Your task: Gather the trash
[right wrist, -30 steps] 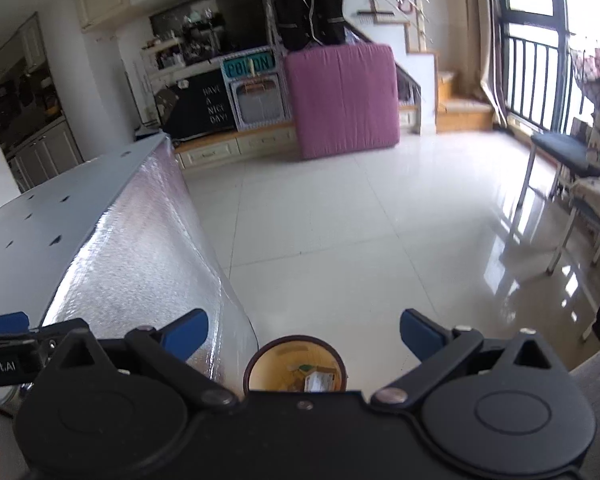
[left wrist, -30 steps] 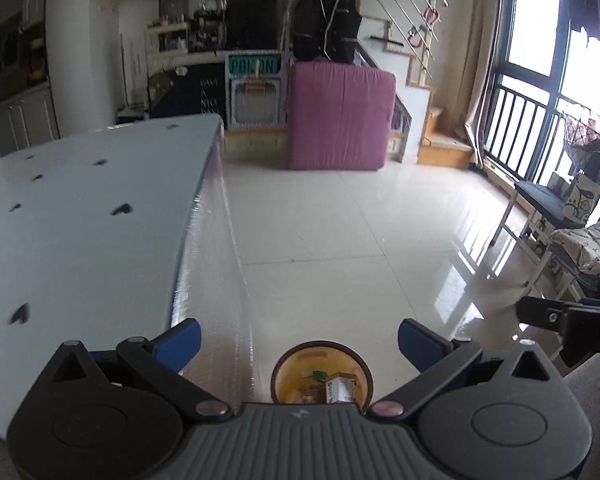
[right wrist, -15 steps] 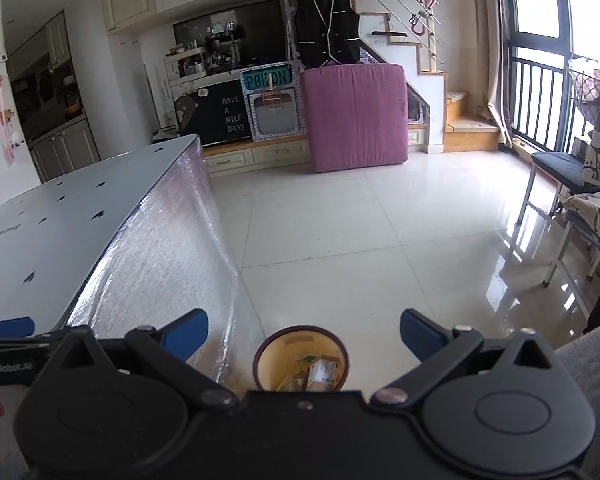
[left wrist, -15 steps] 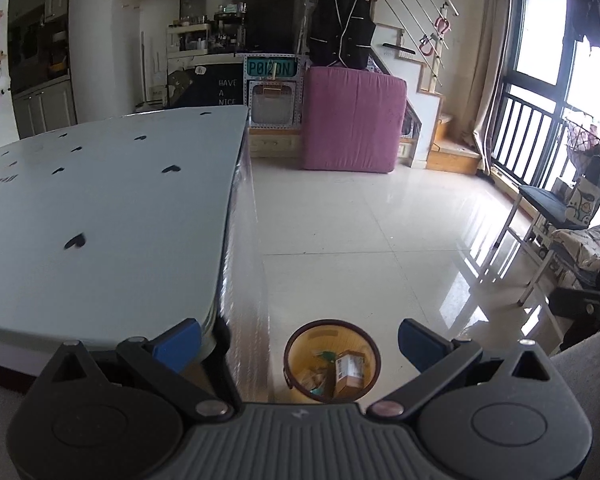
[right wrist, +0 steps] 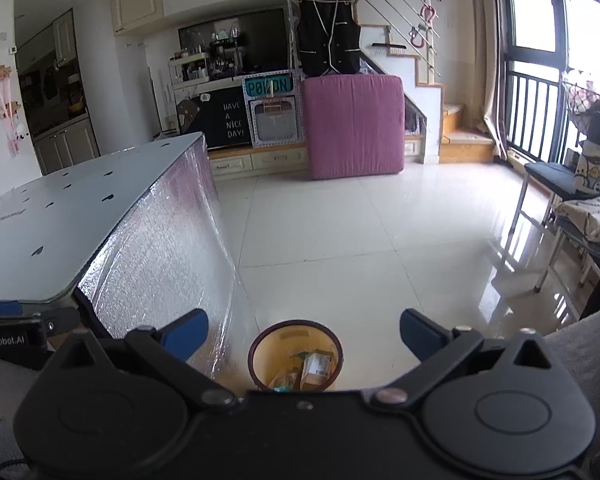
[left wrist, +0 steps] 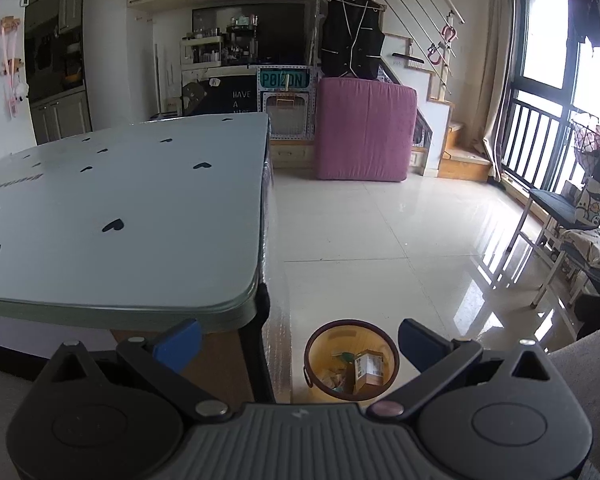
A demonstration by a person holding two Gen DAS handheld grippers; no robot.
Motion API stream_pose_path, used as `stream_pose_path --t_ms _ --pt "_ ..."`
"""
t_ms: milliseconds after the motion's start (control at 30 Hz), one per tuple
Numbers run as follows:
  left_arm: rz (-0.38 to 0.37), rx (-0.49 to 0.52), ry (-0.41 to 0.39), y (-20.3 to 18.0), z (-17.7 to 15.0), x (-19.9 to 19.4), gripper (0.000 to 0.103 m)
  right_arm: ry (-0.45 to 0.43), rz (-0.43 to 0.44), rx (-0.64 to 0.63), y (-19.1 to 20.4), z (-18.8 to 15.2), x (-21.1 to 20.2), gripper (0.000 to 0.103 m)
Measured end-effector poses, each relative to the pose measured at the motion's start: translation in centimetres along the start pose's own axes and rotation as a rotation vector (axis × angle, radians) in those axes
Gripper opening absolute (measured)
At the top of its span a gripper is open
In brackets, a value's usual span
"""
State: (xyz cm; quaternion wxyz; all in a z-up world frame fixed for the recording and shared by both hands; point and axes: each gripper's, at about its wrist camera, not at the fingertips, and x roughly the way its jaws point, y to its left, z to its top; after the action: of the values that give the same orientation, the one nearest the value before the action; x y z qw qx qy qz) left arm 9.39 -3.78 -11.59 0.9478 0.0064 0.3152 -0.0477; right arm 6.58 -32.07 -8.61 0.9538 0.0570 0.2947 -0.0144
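Note:
A round orange trash bin (left wrist: 351, 360) (right wrist: 295, 358) stands on the tiled floor beside the table's corner. Inside it lie a small cardboard box (left wrist: 370, 370) (right wrist: 316, 368) and other scraps. My left gripper (left wrist: 298, 340) is open, held above the bin, with nothing between its blue fingertips (left wrist: 180, 342). My right gripper (right wrist: 304, 332) is open too, also above the bin and holding nothing. The left gripper's body (right wrist: 12, 330) shows at the left edge of the right wrist view.
A pale blue table (left wrist: 120, 216) with black heart marks fills the left; silver foil (right wrist: 168, 256) wraps its side. A pink mattress (left wrist: 364, 132) leans at the far wall by stairs. Chairs (left wrist: 560, 232) stand at the right by the balcony window.
Both grippers have risen and pulled back: the bin now shows whole and further off, and the left wrist view looks down on more of the tabletop. Both stayed open.

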Motion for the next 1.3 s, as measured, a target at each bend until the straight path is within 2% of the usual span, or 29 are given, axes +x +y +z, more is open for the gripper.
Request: stream_pose_path --t_ms 467,1300 --pt "0.038 -0.031 -0.026 1.3 -0.4 -1.8 0.103 0.000 0.016 -0.046 1.4 -0.6 0.5 0.103" --pt "0.043 -0.028 -0.013 1.1 -0.7 -1.7 0.103 0.009 0.018 -0.069 2.4 -0.8 1.1 0.103"
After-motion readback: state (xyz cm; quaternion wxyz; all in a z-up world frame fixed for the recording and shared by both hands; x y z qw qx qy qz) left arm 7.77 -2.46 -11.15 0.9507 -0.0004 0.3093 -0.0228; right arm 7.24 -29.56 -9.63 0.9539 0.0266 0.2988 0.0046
